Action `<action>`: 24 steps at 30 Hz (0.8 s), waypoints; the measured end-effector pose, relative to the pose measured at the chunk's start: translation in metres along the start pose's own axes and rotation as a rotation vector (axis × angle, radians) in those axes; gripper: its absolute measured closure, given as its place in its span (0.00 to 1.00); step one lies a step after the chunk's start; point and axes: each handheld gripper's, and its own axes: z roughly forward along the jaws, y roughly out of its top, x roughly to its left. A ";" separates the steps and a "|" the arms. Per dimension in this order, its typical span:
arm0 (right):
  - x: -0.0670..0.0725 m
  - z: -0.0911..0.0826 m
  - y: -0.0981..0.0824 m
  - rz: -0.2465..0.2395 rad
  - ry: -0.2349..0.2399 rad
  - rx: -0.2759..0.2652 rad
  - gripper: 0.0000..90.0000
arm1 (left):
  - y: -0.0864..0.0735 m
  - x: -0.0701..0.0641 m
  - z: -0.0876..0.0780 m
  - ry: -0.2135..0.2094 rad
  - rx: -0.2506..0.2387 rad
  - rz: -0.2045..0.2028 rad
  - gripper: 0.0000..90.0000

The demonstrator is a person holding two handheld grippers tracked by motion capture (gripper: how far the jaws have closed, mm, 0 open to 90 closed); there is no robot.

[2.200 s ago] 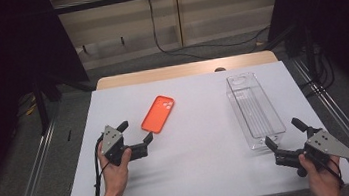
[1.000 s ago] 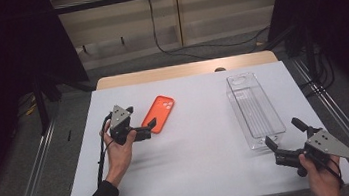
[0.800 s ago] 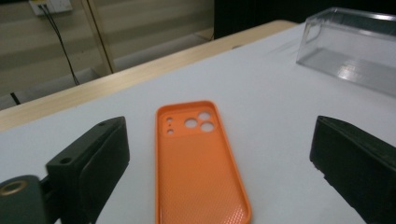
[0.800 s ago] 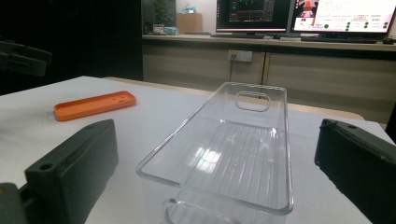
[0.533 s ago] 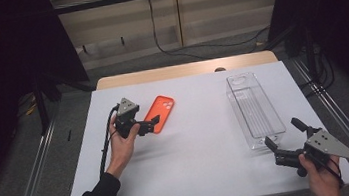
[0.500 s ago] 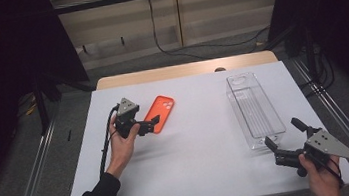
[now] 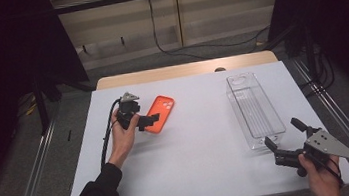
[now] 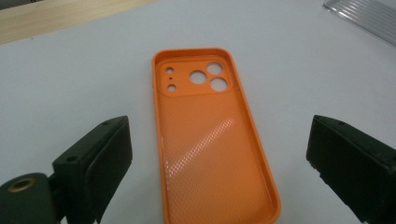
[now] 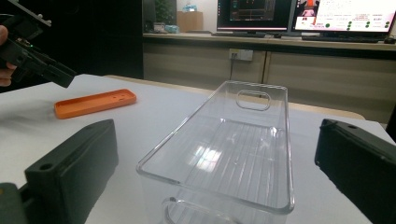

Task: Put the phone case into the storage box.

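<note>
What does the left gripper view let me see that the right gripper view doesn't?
Left gripper view alone: the orange phone case from above, its hollow inside up, camera cutouts at the far end, between wide-apart black jaws. Right gripper view alone: lit computer monitors on a far counter, and the left gripper beside the case's near end. Shared: the case, the white table and the clear plastic bin, of which the first catches just a corner.

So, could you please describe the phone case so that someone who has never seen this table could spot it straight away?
On the white table, look to the left half, just ahead of the left gripper, whose open jaws sit around its near end. The phone case lies flat there, hollow side up, with camera cut-outs at its far end. It is bright orange, whereas the long bin on the right is clear plastic.
</note>
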 end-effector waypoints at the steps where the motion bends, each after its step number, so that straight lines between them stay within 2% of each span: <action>1: 0.000 0.000 0.000 0.000 0.002 -0.001 0.00 | 0.001 0.001 0.000 -0.002 0.010 0.001 0.08; 6: 0.000 0.000 0.000 0.000 0.000 -0.001 0.00 | 0.006 0.004 0.008 0.005 0.077 0.008 0.07; 9: 0.000 0.000 0.000 -0.003 0.001 -0.003 0.00 | 0.008 0.003 0.013 -0.007 0.108 0.015 0.06; 11: 0.000 0.000 0.000 -0.003 0.001 0.001 0.00 | 0.009 0.004 0.016 -0.019 0.124 0.041 0.06; 12: 0.000 0.000 0.000 -0.004 -0.001 0.000 0.00 | 0.010 0.003 0.019 -0.027 0.126 0.029 0.05; 16: 0.000 0.000 0.000 -0.003 0.001 0.000 0.00 | 0.012 0.001 0.028 -0.002 0.175 0.048 0.05; 18: 0.000 0.000 0.000 -0.003 0.001 0.001 0.00 | 0.013 0.000 0.033 -0.017 0.200 0.061 0.05; 23: 0.000 0.000 0.000 -0.005 0.006 0.002 0.00 | 0.018 0.001 0.042 -0.030 0.222 0.069 0.05; 24: 0.000 0.000 0.000 -0.004 0.005 -0.001 0.00 | 0.018 0.001 0.044 -0.022 0.223 0.056 0.05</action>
